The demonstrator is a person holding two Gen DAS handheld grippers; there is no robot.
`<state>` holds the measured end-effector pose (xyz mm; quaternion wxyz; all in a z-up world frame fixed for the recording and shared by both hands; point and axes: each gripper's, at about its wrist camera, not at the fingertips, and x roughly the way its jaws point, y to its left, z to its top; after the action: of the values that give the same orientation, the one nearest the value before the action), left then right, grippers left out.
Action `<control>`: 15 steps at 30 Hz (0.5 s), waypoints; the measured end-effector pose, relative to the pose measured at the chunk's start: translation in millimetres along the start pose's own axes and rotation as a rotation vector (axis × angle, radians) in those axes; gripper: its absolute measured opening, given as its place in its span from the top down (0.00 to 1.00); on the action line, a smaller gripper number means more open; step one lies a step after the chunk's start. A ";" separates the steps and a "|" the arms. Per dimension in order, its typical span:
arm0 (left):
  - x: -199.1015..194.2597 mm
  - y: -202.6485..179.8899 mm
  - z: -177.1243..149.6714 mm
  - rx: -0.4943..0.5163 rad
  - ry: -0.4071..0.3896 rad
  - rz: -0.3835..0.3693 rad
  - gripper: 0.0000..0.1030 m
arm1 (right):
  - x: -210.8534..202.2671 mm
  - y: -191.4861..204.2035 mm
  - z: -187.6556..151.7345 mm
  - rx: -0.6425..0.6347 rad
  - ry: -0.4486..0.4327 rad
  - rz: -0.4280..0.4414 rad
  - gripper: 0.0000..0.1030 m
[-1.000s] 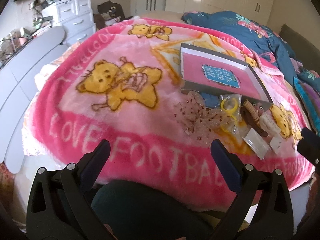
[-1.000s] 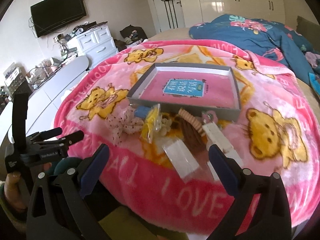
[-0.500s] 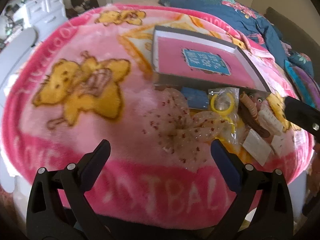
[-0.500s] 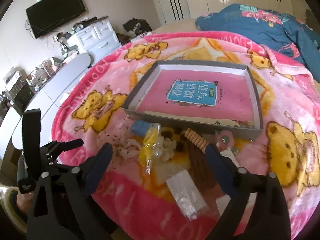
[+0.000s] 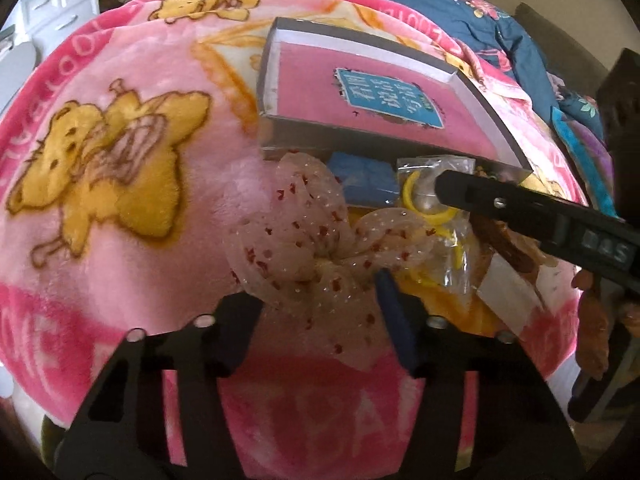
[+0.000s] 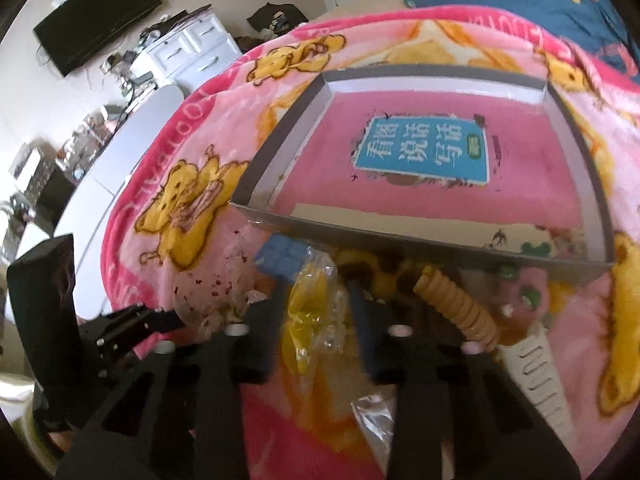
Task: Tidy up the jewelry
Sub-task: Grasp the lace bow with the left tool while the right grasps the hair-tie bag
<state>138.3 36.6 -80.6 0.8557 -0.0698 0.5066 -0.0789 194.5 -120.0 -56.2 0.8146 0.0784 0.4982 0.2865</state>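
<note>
Bow (image 5: 316,248) btwn left claw (image 5: 320,304) fingers

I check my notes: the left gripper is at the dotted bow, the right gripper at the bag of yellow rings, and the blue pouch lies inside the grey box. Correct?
One error: the right wrist view shows the blue pouch outside the grey box, on the blanket before its near wall. The rest holds.

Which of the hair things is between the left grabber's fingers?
The see-through bow with red dots. The left gripper has closed in around it; the yellow rings' bag lies beside it, under the right gripper.
</note>
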 end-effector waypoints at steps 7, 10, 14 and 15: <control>-10.3 -2.8 0.4 0.022 -0.036 -0.038 0.91 | -6.3 0.4 -1.3 -0.003 -0.024 0.015 0.86; -18.8 -5.7 0.4 0.037 -0.058 -0.031 0.93 | -16.5 -1.5 -0.6 0.006 -0.046 0.030 0.88; -32.0 -6.9 3.5 0.038 -0.084 -0.042 0.94 | -39.8 -4.3 3.9 0.013 -0.100 0.048 0.88; -35.6 -6.9 5.0 0.038 -0.090 -0.044 0.94 | -47.1 -5.5 5.4 0.014 -0.118 0.052 0.88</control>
<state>125.3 37.4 -46.4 0.8769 -0.0683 0.4642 -0.1043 185.3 -149.4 -19.7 0.8343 0.1135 0.4492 0.2988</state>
